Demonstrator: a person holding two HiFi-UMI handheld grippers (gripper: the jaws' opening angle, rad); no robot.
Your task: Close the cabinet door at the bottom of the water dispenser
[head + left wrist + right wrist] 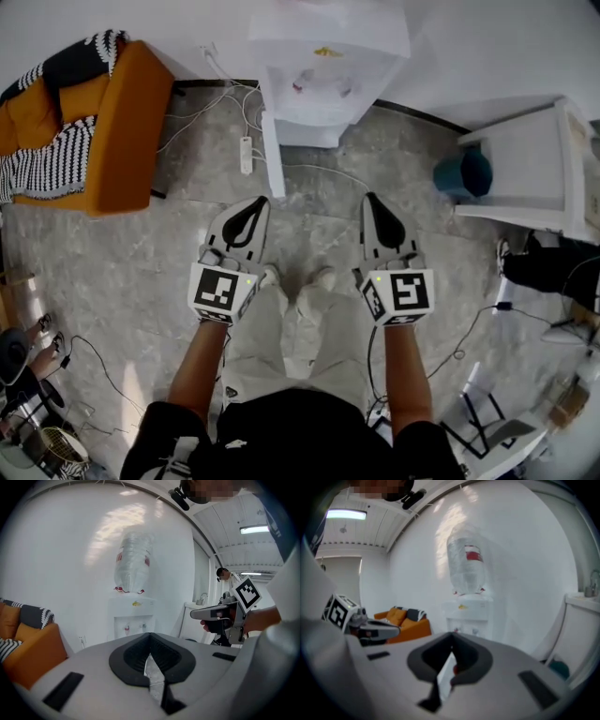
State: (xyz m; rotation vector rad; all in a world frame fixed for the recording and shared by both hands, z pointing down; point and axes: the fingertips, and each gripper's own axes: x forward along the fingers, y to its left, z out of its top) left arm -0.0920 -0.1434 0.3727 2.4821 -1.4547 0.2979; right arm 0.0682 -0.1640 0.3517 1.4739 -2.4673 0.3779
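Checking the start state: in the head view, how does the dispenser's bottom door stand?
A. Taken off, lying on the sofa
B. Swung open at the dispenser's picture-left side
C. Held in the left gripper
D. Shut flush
B: the door juts out edge-on from the front of the dispenser.

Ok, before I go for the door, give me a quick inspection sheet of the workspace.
Surface: grey stone floor.
Job's things: water dispenser against the wall; its bottom cabinet door stands open, swung out toward the person.
Clutter: teal bin right of the dispenser.
Grippers: left gripper and right gripper both shut, empty, short of the door.
Cables: power strip and white cables on the floor left of the door; black cable at right.
Surroundings: orange sofa left, white counter right.
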